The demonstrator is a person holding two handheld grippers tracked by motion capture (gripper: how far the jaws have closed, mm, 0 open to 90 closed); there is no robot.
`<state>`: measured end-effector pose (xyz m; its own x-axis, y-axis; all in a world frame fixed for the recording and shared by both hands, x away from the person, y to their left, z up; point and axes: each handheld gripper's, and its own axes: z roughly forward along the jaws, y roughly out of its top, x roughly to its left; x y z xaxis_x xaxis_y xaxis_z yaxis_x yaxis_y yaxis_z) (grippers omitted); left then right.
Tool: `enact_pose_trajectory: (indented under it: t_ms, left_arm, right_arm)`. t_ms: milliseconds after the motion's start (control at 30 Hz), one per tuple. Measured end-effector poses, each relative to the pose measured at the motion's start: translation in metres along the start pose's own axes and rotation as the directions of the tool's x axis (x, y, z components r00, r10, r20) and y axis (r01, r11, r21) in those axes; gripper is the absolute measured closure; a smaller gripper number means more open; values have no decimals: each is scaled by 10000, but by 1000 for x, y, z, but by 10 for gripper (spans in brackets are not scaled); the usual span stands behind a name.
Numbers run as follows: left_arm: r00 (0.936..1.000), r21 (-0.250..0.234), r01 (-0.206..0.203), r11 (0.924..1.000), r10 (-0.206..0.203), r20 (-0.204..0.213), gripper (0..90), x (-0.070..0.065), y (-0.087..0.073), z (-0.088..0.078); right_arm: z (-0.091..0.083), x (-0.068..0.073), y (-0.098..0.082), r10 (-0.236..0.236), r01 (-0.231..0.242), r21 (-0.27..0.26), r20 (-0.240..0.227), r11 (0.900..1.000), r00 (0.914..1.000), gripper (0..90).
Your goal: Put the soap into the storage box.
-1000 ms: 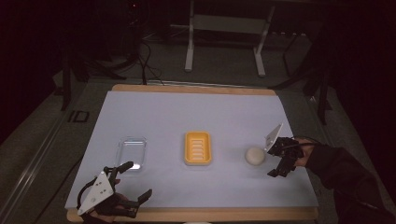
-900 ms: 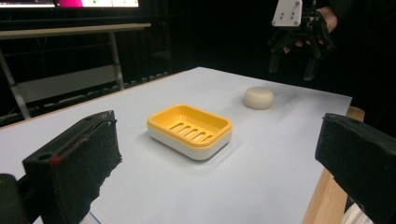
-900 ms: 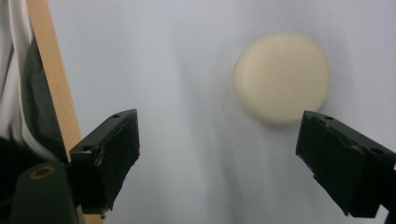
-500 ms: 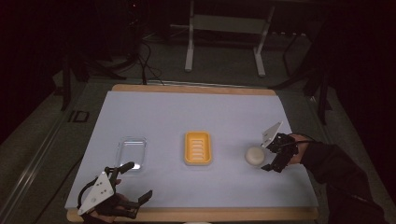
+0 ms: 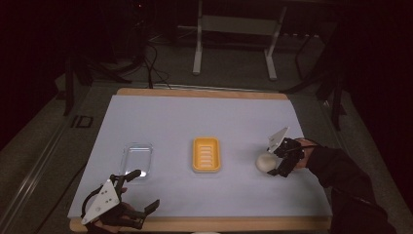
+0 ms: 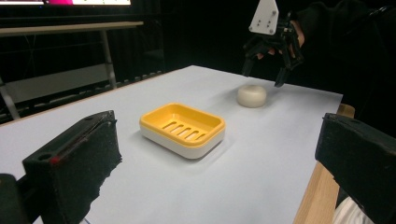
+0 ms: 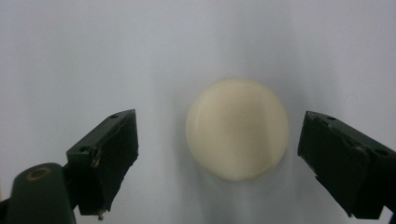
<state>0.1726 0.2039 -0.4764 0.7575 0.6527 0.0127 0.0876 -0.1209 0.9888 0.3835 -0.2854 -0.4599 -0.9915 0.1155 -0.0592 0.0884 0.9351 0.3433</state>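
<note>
Right gripper view: my right gripper (image 7: 219, 154) hangs wide open over the round soap (image 7: 237, 128), not touching. It lies on the bench (image 5: 160, 117), perhaps meant for the yellow dish (image 5: 205, 154). Nothing picked up yet.

At mid-frame a soap dish (image 5: 205, 154) is set on the counter (image 5: 195, 112), a clear tray (image 5: 136, 157) left, a round soap (image 5: 266, 162) right.

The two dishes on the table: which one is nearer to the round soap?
The yellow soap dish at the centre; the clear dish lies farther left, beyond it from the round soap.
</note>
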Motion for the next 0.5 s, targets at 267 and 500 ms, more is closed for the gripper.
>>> enact_pose_trajectory:
  t_ms: [267,500]
  left_arm:
    - [10000,19,-5,10000,5,30,0,0,0,0]
    - [10000,54,-2,10000,2,46,1,0,0,1]
  right_arm:
    - [15,-8,-7,212,-211,46,-68,9998,9998,122]
    - [29,-13,-13,447,-441,159,-384,9989,9983,136]
